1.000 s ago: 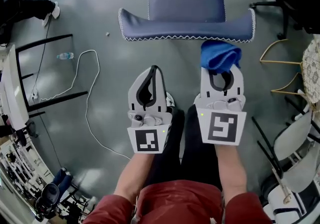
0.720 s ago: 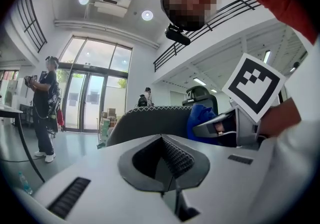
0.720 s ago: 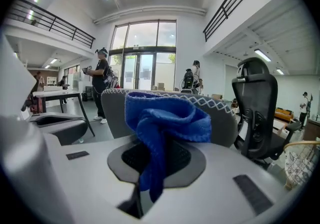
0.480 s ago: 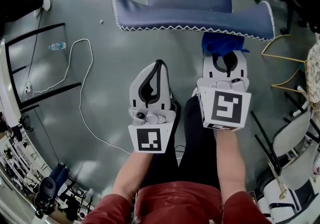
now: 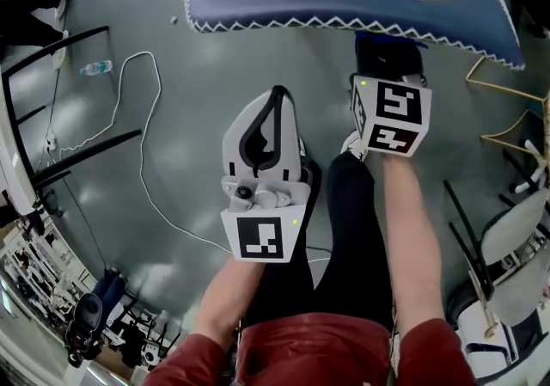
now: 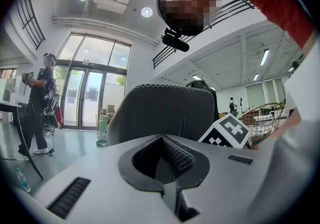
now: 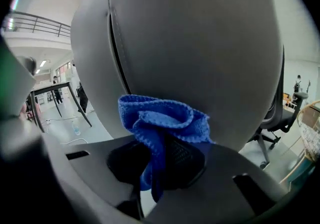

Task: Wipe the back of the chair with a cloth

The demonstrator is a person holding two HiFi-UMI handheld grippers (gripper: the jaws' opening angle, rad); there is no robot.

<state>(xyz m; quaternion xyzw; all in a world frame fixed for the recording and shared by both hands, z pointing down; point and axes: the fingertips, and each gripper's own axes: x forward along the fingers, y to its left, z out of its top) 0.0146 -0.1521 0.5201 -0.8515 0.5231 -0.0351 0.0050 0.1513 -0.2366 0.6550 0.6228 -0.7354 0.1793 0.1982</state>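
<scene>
The chair back (image 5: 344, 10) is blue with white zigzag stitching and runs across the top of the head view. My right gripper (image 5: 389, 73) is shut on a blue cloth (image 7: 160, 118), which is bunched up and pressed against the chair back (image 7: 195, 43). From the head view only a dark strip of the cloth (image 5: 387, 51) shows under the chair's edge. My left gripper (image 5: 277, 96) hangs lower left of it, shut and empty, apart from the chair. In the left gripper view the chair back (image 6: 160, 113) rises beyond the shut left gripper (image 6: 164, 140).
A white cable (image 5: 137, 161), a water bottle (image 5: 96, 68) and black table legs (image 5: 73, 161) lie on the grey floor to the left. White chairs (image 5: 516, 247) and a gold wire frame (image 5: 498, 113) crowd the right. A person (image 6: 37, 103) stands far left.
My right gripper moved forward with the cloth until it met the chair back, and the cloth slid mostly out of the head view. The left gripper stayed shut and low.
</scene>
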